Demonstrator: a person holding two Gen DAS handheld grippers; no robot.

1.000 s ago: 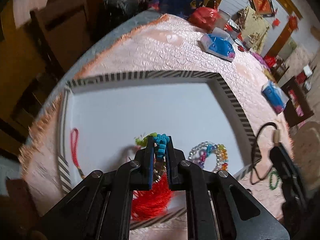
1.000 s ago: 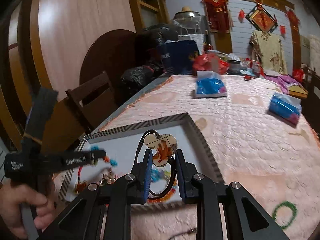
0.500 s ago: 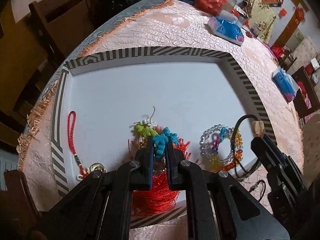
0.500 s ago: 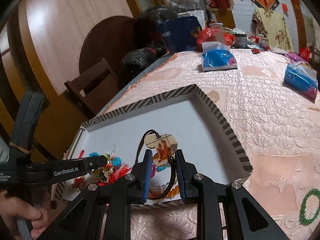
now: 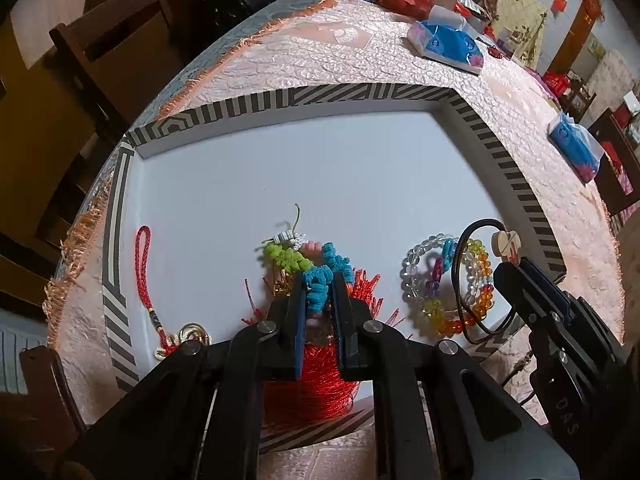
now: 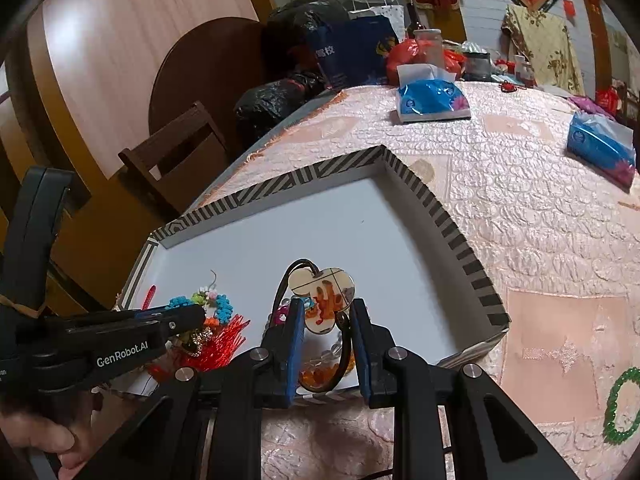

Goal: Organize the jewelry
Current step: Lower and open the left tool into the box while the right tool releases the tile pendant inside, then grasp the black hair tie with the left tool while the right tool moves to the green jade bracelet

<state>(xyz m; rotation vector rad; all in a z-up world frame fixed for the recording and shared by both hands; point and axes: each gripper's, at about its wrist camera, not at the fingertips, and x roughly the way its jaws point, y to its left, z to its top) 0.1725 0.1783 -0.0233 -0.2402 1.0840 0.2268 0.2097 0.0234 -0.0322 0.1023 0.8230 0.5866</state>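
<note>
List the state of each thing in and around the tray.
Left tool: opening, blue knot between its pads.
Right tool: shut on the pendant.
Tassel charm: lying in the tray.
Bead bracelet: flat in tray.
Red cord: flat in tray.
Green bracelet: outside tray, on cloth.

A dark wooden chair (image 6: 176, 148) stands beside the pink-clothed table (image 6: 520, 208), before curved wood-panelled walls (image 6: 120, 40).
</note>
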